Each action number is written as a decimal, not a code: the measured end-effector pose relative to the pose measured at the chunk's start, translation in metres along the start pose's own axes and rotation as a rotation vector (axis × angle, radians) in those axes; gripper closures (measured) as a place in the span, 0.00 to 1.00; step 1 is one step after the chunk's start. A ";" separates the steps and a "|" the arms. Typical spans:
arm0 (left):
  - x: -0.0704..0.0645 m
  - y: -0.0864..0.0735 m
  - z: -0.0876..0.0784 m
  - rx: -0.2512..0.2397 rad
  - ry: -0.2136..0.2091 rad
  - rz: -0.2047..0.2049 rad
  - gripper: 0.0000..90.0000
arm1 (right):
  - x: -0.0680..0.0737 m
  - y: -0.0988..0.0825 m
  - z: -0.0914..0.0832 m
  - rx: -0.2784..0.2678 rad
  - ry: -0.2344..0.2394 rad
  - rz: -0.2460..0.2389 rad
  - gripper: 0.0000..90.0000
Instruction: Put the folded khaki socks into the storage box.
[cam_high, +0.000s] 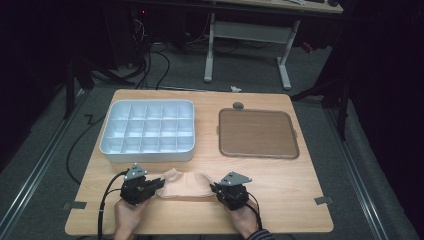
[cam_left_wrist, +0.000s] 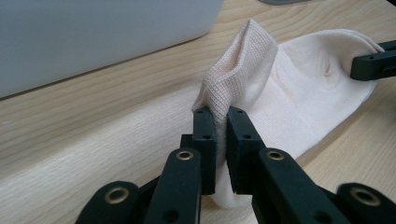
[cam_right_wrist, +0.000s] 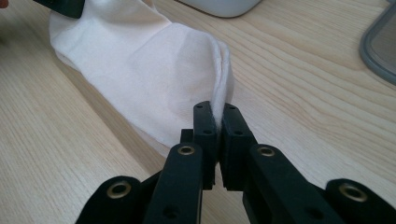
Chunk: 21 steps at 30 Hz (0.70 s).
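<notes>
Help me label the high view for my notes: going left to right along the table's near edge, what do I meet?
Left gripper → cream sock held between both → right gripper.

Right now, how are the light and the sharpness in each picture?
High view: the table is lit, the room around it nearly black, the picture slightly soft. Left gripper view: the sock is sharp, the white box behind it blurred. Right gripper view: even light, the right claw crisp, the tray's rim softer.

between my matt black plastic jaws, the sock (cam_left_wrist: 299, 88) is soft ribbed cloth; beneath, the table (cam_right_wrist: 303, 74) is pale grained wood
</notes>
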<state>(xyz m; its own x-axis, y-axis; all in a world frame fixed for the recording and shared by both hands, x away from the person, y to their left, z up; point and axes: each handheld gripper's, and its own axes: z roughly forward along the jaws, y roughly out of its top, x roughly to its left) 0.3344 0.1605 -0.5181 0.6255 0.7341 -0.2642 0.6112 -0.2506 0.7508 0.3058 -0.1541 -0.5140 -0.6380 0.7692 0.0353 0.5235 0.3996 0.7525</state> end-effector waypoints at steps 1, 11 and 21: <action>-0.001 0.000 0.001 0.001 -0.004 0.001 0.93 | -0.001 -0.001 -0.001 0.004 -0.003 0.005 0.96; -0.012 0.004 0.016 0.006 -0.026 0.008 0.93 | -0.014 -0.009 -0.011 0.007 -0.031 0.029 0.96; -0.019 0.006 0.026 0.005 -0.035 0.010 0.92 | -0.022 -0.015 -0.016 0.015 -0.054 0.053 0.96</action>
<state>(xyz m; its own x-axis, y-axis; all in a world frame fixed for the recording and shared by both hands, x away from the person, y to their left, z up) 0.3392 0.1287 -0.5247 0.6481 0.7089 -0.2782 0.6075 -0.2609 0.7502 0.3029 -0.1854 -0.5157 -0.5782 0.8150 0.0387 0.5642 0.3651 0.7405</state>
